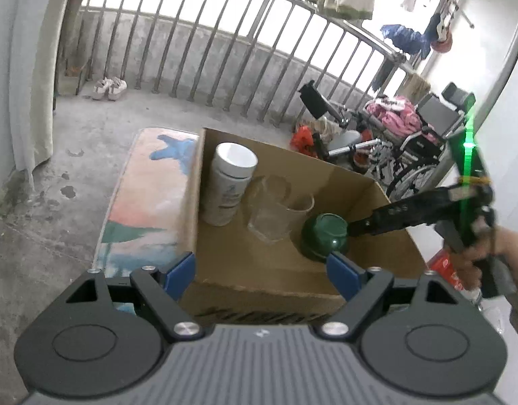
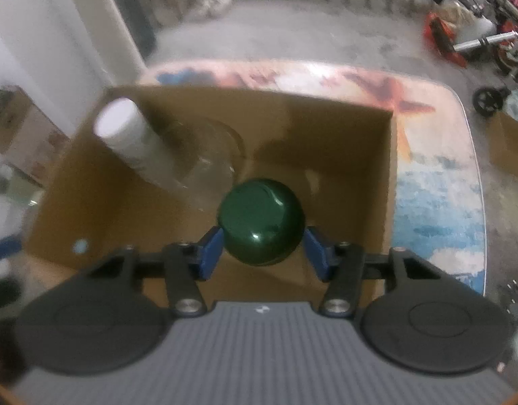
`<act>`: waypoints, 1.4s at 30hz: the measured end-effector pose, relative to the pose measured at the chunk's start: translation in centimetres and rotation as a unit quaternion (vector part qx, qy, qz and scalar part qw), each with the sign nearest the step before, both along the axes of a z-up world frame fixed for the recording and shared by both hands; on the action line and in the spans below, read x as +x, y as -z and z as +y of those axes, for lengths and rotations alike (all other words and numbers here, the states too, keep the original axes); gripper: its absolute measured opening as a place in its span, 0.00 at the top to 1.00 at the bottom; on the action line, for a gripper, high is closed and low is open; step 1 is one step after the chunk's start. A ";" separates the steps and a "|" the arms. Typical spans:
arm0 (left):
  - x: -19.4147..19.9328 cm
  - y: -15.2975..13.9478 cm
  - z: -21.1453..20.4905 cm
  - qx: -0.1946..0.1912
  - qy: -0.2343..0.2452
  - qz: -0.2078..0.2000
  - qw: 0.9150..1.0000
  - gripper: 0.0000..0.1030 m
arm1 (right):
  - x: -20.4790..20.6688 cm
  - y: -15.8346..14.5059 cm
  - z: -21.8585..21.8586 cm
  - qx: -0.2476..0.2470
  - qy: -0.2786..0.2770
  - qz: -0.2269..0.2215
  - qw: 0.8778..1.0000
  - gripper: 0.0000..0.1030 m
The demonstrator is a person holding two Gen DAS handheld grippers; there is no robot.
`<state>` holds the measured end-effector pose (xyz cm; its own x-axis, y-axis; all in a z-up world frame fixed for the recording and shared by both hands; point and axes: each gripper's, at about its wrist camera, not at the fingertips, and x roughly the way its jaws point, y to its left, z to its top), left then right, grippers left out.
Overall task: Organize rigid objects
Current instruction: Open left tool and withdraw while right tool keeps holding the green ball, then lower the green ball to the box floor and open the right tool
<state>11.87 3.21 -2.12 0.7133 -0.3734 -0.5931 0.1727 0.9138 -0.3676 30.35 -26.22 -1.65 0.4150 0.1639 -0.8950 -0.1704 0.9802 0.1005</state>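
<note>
A green bowl (image 2: 260, 221) sits upside down inside an open cardboard box (image 1: 387, 249), framed between the blue pads of the right gripper (image 2: 263, 253). On the right-wrist view the left pad appears to meet the bowl's side while a sliver of space shows at the right pad; the blur leaves it unclear whether the bowl is actually clamped. Beside the bowl stand a clear glass measuring jug (image 1: 279, 212), hard to trace against the brown card, and a white lidded canister (image 1: 230, 185) in the box's far corner. The left gripper (image 1: 260, 270) hangs outside the near wall of the box, its jaws spread wide with nothing between them. The box rests on a painted desk (image 1: 147, 195), part hidden behind it. A hand (image 1: 478, 256), cut off at the frame's edge, holds the right gripper's handle. Railings (image 1: 225, 54), shoes (image 1: 109, 87) and a wheelchair (image 1: 424, 148) fill the background.
</note>
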 end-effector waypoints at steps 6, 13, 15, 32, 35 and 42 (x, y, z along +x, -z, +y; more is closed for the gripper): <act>-1.8 0.8 2.2 -0.020 0.001 -0.025 0.999 0.16 | 2.0 1.8 0.9 -0.037 0.036 0.003 0.999 0.55; -2.8 1.5 3.5 -0.039 0.016 -0.044 0.998 0.16 | 2.1 2.7 2.0 -0.064 0.044 -0.001 0.997 0.51; -3.0 1.5 3.7 -0.045 0.017 -0.045 0.998 0.16 | 2.1 3.2 2.5 -0.045 0.041 0.013 0.998 0.50; -4.1 1.8 5.6 -0.057 0.008 -0.050 0.997 0.15 | 3.3 6.9 2.0 0.042 0.090 0.059 0.993 0.35; -4.2 1.5 5.8 -0.056 0.003 -0.052 0.997 0.15 | 3.2 6.9 2.3 0.022 0.096 0.058 0.993 0.38; -4.2 1.2 5.5 -0.054 0.000 -0.054 0.997 0.14 | 2.9 5.8 4.5 -0.147 0.033 0.016 0.989 0.42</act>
